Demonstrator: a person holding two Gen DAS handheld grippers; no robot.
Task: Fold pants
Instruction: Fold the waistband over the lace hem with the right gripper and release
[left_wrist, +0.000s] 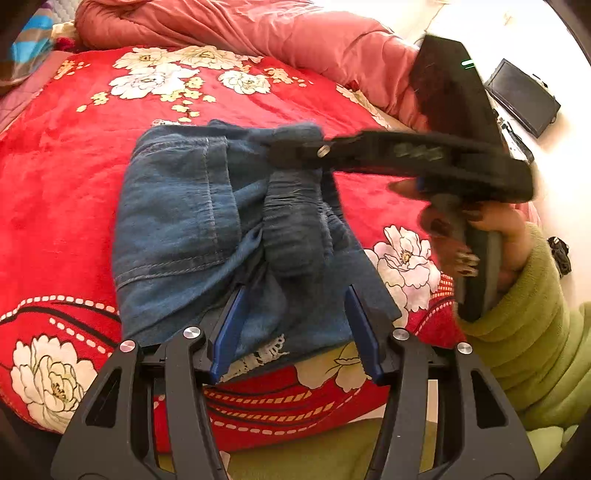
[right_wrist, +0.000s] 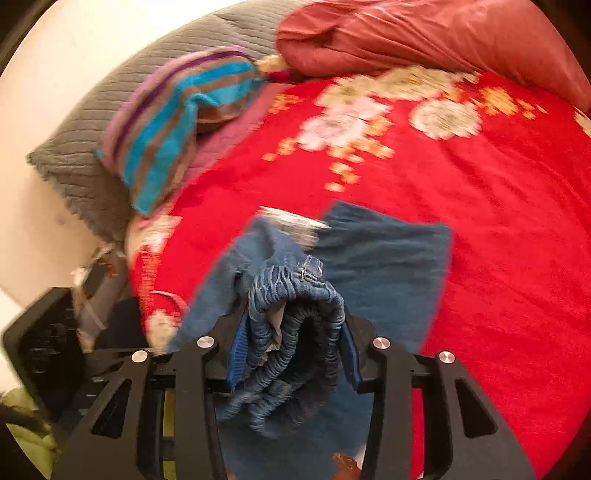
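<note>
— Since the pants (left_wrist: 207, 229) already lie bunched at frame centre on the red bed (left_wrist: 55, 206), what's left?

— Judging by it, the last fold. The right gripper (right_wrist: 291, 343) has its jaws pinching the gathered waistband; the left gripper (left_wrist: 295, 332) has jaws spread, straddling the near edge.
</note>
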